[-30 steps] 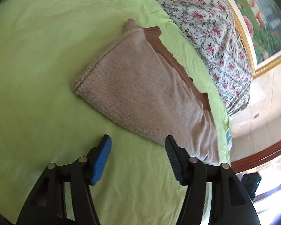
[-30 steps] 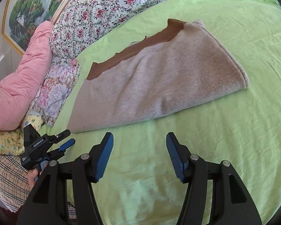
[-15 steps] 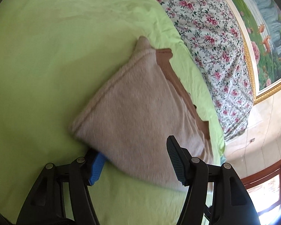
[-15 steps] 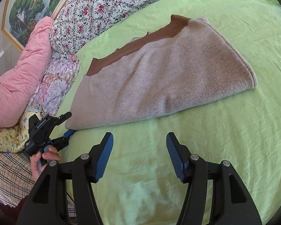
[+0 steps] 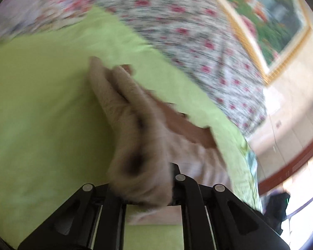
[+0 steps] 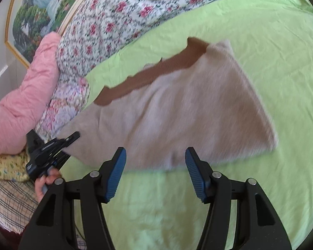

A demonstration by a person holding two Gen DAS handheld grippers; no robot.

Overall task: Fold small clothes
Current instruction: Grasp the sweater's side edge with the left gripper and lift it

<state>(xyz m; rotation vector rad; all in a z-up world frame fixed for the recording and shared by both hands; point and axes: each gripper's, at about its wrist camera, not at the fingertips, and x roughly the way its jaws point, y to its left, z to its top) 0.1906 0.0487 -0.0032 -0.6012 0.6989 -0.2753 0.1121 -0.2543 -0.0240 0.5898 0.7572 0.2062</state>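
Note:
A folded beige knit garment (image 6: 187, 112) with a brown ribbed band (image 6: 156, 73) lies on the green bedsheet (image 6: 260, 41). My left gripper (image 5: 141, 189) is shut on the garment's near edge (image 5: 135, 166), which bunches up between its jaws; the view is blurred. In the right wrist view the left gripper (image 6: 58, 145) holds the garment's left end. My right gripper (image 6: 155, 175) is open and empty, with its fingertips just short of the garment's near edge.
Floral quilt (image 6: 125, 20) and pink duvet (image 6: 20, 108) lie along the head of the bed. A framed landscape painting (image 5: 271, 16) hangs on the wall. The bed's edge (image 5: 246, 166) is to the right in the left wrist view.
My left gripper moved onto the garment's edge and closed on it, lifting that end. My right gripper moved closer to the garment and stays open.

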